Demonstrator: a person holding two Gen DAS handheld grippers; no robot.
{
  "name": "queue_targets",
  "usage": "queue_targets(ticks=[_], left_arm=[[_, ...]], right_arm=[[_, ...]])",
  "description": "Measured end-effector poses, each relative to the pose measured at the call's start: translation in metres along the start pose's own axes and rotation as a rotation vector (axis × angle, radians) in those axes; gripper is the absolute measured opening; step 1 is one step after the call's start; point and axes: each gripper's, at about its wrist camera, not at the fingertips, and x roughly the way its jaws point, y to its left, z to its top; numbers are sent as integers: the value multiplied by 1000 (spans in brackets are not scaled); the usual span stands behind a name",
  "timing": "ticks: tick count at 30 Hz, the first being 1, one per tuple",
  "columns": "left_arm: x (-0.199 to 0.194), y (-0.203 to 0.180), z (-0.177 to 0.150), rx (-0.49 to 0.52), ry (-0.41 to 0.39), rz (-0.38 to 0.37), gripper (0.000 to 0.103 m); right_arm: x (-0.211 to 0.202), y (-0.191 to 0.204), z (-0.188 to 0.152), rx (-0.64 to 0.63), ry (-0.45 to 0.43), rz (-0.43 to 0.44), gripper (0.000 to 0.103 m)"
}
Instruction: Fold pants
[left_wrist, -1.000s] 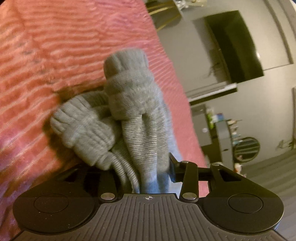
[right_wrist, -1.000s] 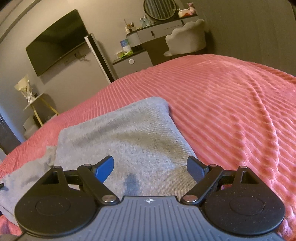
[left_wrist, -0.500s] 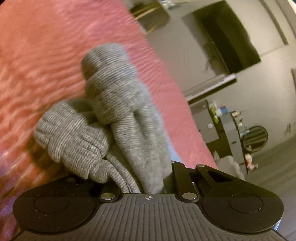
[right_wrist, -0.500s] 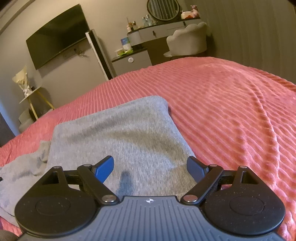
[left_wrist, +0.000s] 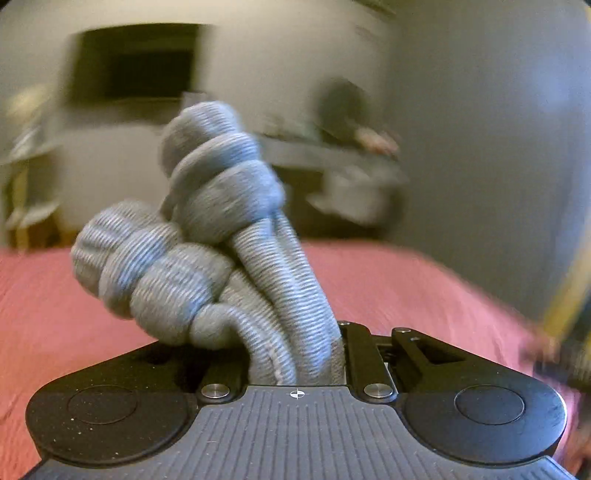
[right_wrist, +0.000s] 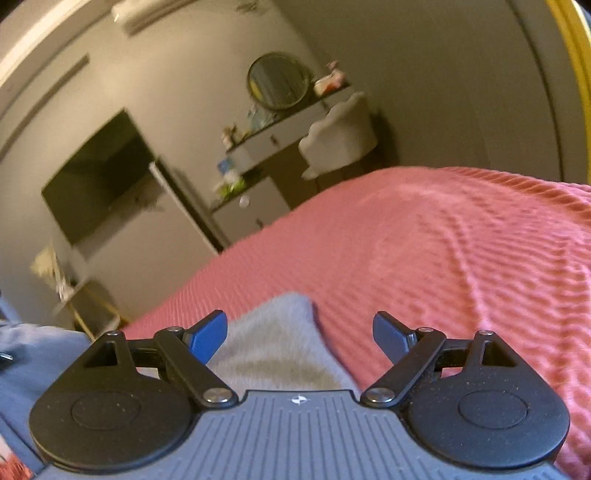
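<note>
Grey knit pants (left_wrist: 229, 258) are pinched at the bunched cuffs in the slightly opening left claw (left_wrist: 295, 350) above the pink bed (left_wrist: 406, 288), while the right claw (right_wrist: 299, 332) is held wide over the near flat part; next, the cuffs are judged to need carrying across for the fold.

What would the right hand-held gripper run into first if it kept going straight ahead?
Most likely the grey pants lying on the pink bedspread. The right hand-held gripper is open, tilted slightly downward, with the fabric directly ahead between its fingers, though depth is uncertain.

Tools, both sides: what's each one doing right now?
Left tool: opening slightly, gray pants bunched between its pads, still gripped.
Right tool: open, holding nothing.
</note>
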Motion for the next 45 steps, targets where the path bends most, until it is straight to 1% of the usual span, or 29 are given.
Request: queue_targets(ticks=[1,2,3,4,5,6,7,8,9,10,11,13,15,16,18,19,20,22,23,24,26,30,32,35,38,41,42,43,45], left_arm=[[16,-25,-7,31,45,-16,19],[35,-49,-18,51,100,-39,30],[55,-71,-32,74,163,-57,35],[77,-90,-50,88,241,-69,47],[98,-104,-68,104,332,-54,52],[110,-113,-82,128,387,-19,56],[112,-122,-93,193,379,5,55],[103,-130,-95,263,334,21,61],[93,-134,-93,308,327,28,68],[80,-132,-88,311,331,3,79],[64,-126,-81,273,307,-39,86],[29,-102,-71,143,232,-112,99],[-1,-70,-74,9,167,-102,100],[-12,-56,-78,-62,149,-60,100],[-18,-34,-84,-213,140,69,100],[-19,-16,-91,-323,146,129,100],[-16,2,-96,-452,175,161,100],[-8,37,-104,-705,233,196,100],[-8,46,-108,-784,238,211,100],[-5,53,-112,-831,236,228,100],[-3,55,-112,-831,227,245,100],[1,49,-106,-779,239,237,100],[-11,45,-109,-766,239,227,100],[-9,47,-115,-762,249,226,100],[-1,49,-120,-761,258,233,100],[1,49,-120,-749,266,239,100],[3,50,-121,-746,268,239,100],[4,50,-121,-744,270,241,100],[5,50,-121,-739,272,245,100]], right_arm=[[-5,-6,3,12,-12,-3,86],[-9,-12,4,20,-21,-11,86],[-11,-17,5,28,-26,-17,86],[-12,-23,5,41,-24,-23,86],[-11,-28,5,60,-16,-29,86],[-9,-35,5,82,-2,-29,86],[-7,-39,4,101,13,-23,86],[-4,-44,4,121,33,-6,86],[-1,-46,3,128,49,10,86],[1,-48,3,131,59,27,86],[5,-48,3,133,69,51,86],[14,-46,1,146,103,109,86],[27,-40,-2,162,152,166,86],[32,-37,-4,161,178,192,86],[43,-30,-8,155,244,240,86],[46,-28,-11,165,272,254,86],[51,-27,-14,183,304,263,86],[60,-30,-21,236,363,261,86],[64,-31,-24,262,378,260,86],[66,-32,-24,279,380,264,86],[68,-31,-24,294,372,265,86],[68,-30,-32,295,408,209,83],[64,-29,-36,297,428,209,83],[62,-27,-40,316,441,212,83],[74,-31,-46,413,461,230,83],[86,-34,-53,492,451,217,82],[86,-34,-54,514,440,209,80],[87,-34,-55,520,431,202,73],[84,-32,-55,498,422,169,63]])
